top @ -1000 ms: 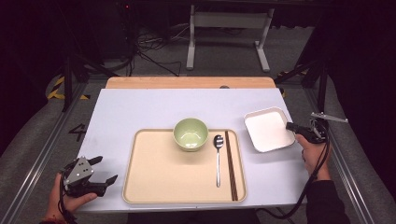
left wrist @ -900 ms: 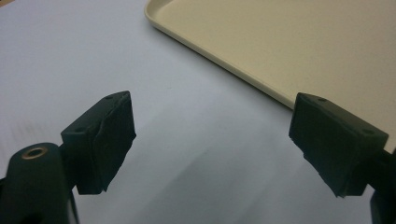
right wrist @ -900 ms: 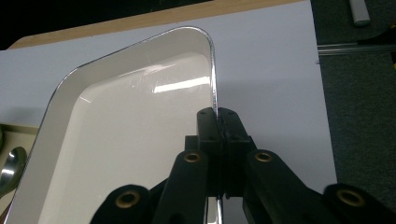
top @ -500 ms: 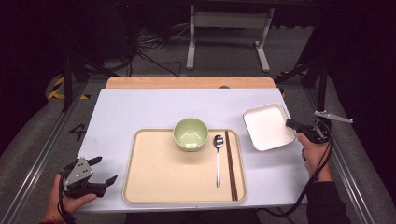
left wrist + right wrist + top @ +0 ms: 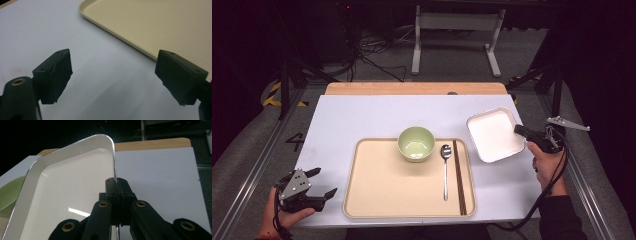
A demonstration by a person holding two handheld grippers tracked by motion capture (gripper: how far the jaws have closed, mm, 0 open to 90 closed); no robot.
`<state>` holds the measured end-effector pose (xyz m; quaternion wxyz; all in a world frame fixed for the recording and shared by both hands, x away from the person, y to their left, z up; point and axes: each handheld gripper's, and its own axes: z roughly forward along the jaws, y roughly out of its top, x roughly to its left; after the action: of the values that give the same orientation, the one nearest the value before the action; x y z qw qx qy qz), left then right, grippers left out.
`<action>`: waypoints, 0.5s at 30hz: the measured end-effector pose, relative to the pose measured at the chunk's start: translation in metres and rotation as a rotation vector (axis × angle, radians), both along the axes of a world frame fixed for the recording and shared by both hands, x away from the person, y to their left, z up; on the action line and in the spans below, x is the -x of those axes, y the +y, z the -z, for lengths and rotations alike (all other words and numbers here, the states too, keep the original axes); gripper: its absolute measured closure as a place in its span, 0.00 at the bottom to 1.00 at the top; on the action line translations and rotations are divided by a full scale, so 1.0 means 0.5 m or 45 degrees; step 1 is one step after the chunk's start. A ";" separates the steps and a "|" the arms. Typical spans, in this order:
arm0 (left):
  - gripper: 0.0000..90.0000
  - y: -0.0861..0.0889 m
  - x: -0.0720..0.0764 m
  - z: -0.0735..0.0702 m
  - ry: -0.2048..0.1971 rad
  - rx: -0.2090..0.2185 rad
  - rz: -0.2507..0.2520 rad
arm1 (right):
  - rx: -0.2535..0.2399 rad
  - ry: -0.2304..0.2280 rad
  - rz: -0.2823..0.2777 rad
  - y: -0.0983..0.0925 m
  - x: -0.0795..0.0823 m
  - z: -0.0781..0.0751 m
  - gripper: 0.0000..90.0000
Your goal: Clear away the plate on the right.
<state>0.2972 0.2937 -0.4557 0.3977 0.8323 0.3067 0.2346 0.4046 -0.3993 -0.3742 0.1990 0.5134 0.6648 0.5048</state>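
A white square plate [image 5: 493,135] hangs tilted above the table's right side, just right of the beige tray [image 5: 377,187]. My right gripper [image 5: 518,130] is shut on its right rim; in the right gripper view the jaws pinch the plate's edge [image 5: 114,173] at the gripper [image 5: 116,185]. On the tray sit a green bowl [image 5: 416,143], a metal spoon [image 5: 445,167] and dark chopsticks [image 5: 459,176]. My left gripper [image 5: 323,182] rests open near the table's front left corner, its jaws wide apart over bare table [image 5: 113,82] beside the tray's edge [image 5: 117,32].
The table is white with a wooden strip [image 5: 414,88] along its far edge. Metal rails run along both sides, and a stand [image 5: 454,37] and cables lie on the floor beyond. A green bowl's rim [image 5: 7,192] shows left of the plate.
The right gripper has lifted the white plate and carried it slightly up and away, tilting it. The left gripper has stayed still.
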 end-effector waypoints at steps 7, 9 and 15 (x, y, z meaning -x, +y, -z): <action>0.17 0.001 -0.002 0.002 0.006 -0.003 0.000 | 0.014 -0.027 -0.083 0.043 0.007 -0.014 1.00; 0.17 0.001 -0.001 0.001 0.006 -0.003 -0.003 | 0.019 -0.032 -0.108 0.057 0.007 -0.016 1.00; 0.17 0.001 0.000 0.001 0.007 -0.005 -0.007 | 0.040 -0.042 -0.191 0.098 0.011 -0.020 1.00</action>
<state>0.2973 0.2943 -0.4563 0.3947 0.8328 0.3095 0.2341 0.3991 -0.3506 -0.3640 0.1796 0.4508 0.7059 0.5160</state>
